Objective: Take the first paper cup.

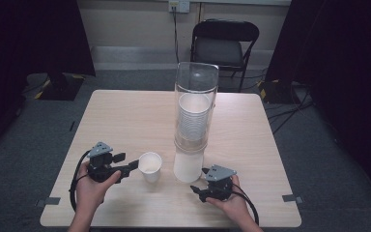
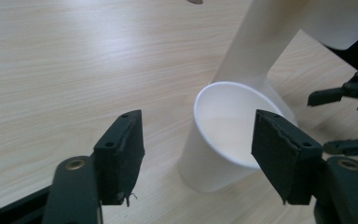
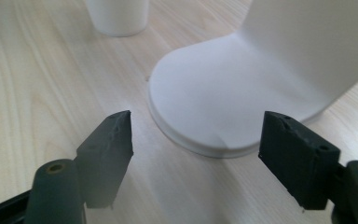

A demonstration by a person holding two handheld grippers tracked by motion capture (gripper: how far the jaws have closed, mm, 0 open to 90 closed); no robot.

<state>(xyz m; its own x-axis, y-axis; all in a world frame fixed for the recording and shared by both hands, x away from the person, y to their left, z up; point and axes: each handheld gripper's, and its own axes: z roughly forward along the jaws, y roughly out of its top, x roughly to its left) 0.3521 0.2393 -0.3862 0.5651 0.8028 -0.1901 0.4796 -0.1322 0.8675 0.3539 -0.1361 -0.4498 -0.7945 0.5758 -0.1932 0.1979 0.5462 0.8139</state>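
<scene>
On table: one loose cup (image 1: 150, 166) | stacked cups (image 1: 193, 116) blurred, uncountable | both grippers wide, empty

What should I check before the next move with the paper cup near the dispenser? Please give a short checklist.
1. Paper cup stands upright on the table: ok.
2. Left gripper is open, with its pads off the cup, which sits between and just beyond them: ok.
3. Right gripper is open and holds nothing: ok.
4. Right gripper is clear of the dispenser base: ok, a gap of table shows in the right gripper view.
5. Cup is apart from the dispenser: ok, a gap shows in the high view.
6. Cup is empty: ok, only a white inside shows in the left gripper view.
</scene>
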